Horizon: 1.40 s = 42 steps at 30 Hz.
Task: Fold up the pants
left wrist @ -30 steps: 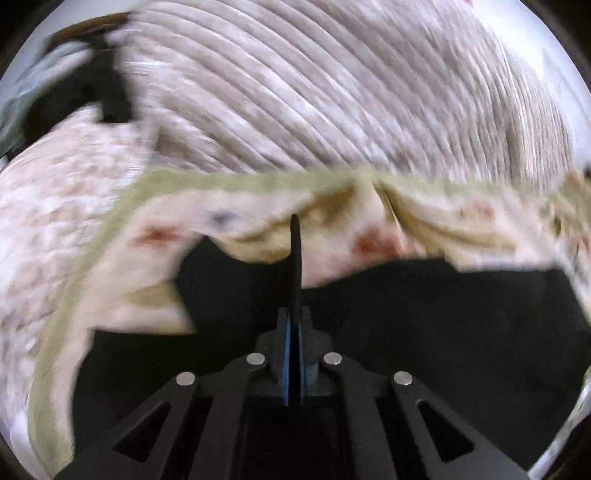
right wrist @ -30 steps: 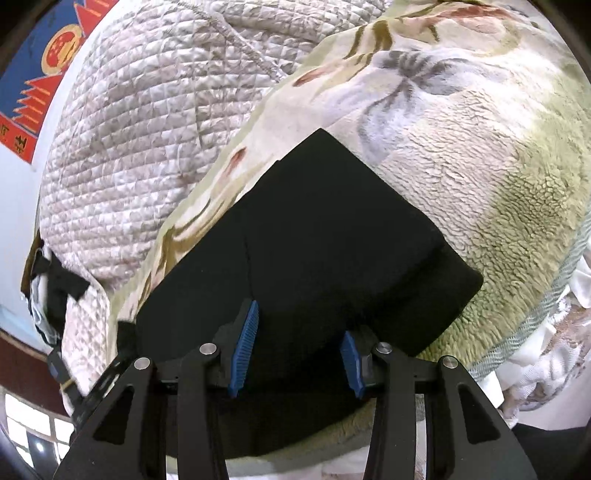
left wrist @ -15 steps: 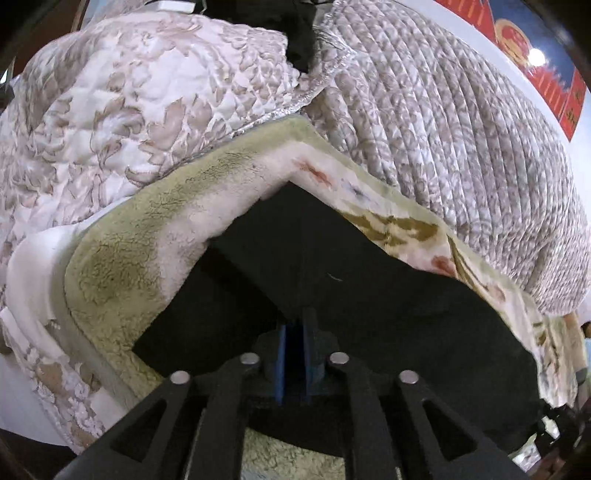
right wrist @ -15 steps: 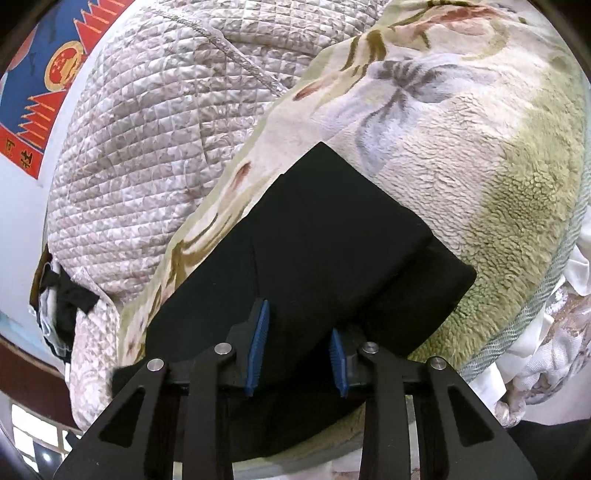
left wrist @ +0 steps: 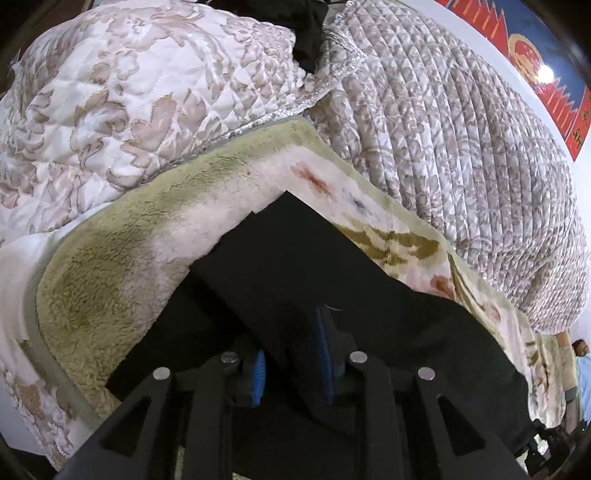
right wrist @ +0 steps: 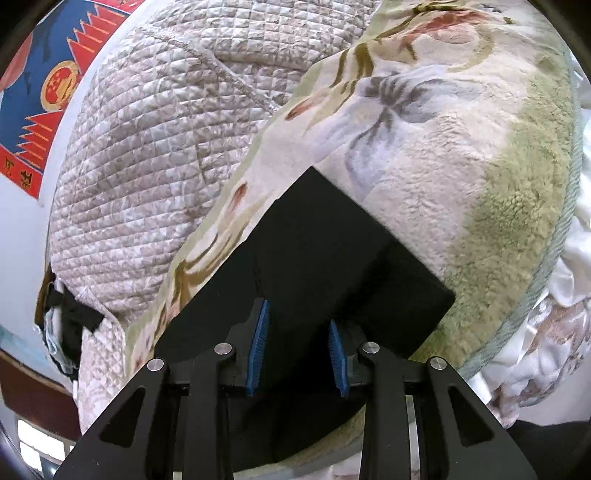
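The black pants (left wrist: 303, 266) lie folded on a fleece floral blanket (left wrist: 122, 266) on the bed. In the left wrist view my left gripper (left wrist: 293, 354) is open, its blue pads either side of the near edge of the top fold. In the right wrist view the pants (right wrist: 332, 258) show as a neat dark rectangle with a second layer sticking out at the right. My right gripper (right wrist: 298, 347) is open above the near part of the pants, nothing between its pads.
A quilted beige bedspread (left wrist: 461, 147) covers the bed behind the blanket (right wrist: 461, 147). A dark garment (left wrist: 306, 29) lies at the far end of the bed. A red and blue poster (right wrist: 40, 92) hangs on the wall. The blanket's corded edge (right wrist: 546, 295) is at the right.
My left gripper, shut on the pants before, has opened and let the fold lie on the blanket. My right gripper closed slightly, then widened again, staying over the pants.
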Each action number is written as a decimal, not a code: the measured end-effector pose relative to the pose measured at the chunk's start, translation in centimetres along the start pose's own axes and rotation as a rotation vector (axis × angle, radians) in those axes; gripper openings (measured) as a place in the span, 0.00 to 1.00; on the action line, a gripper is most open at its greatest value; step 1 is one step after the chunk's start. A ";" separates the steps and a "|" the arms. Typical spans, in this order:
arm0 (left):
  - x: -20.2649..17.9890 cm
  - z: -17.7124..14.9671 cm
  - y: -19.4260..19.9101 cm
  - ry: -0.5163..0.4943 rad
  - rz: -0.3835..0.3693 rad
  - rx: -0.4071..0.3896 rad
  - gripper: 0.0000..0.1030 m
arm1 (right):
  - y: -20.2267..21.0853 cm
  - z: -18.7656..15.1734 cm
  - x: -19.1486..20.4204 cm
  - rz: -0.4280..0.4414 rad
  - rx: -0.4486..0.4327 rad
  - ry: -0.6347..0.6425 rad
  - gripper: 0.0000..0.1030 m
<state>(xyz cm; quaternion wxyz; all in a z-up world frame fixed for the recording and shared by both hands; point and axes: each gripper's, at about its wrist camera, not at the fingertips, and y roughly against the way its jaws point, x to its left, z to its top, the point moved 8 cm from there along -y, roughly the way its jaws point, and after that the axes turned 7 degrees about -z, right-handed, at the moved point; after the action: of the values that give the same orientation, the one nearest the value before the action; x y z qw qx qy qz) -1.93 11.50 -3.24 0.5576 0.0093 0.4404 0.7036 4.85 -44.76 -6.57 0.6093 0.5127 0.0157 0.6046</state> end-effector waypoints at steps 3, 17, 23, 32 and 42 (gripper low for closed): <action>-0.2 0.0 -0.1 -0.014 0.006 0.006 0.16 | -1.0 0.1 -0.8 -0.016 0.030 -0.021 0.31; -0.3 0.2 5.7 -0.053 0.011 -0.037 0.04 | 2.9 1.9 0.7 -0.016 -0.024 0.068 0.08; 2.1 -2.3 4.2 -0.012 0.062 0.060 0.04 | 1.0 0.7 -1.4 -0.108 0.056 0.023 0.08; 1.9 -1.5 5.6 -0.073 0.131 0.012 0.09 | 2.4 0.5 -2.3 -0.187 0.019 0.036 0.22; -2.0 1.1 5.5 -0.184 0.098 -0.047 0.32 | 4.8 1.0 2.8 -0.221 -0.165 0.338 0.30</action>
<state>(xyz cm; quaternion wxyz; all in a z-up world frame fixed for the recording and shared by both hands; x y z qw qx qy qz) -4.94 10.64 1.87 0.5608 0.0822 0.3698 0.7362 2.76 -44.47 -1.34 0.7006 0.3476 0.1240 0.6107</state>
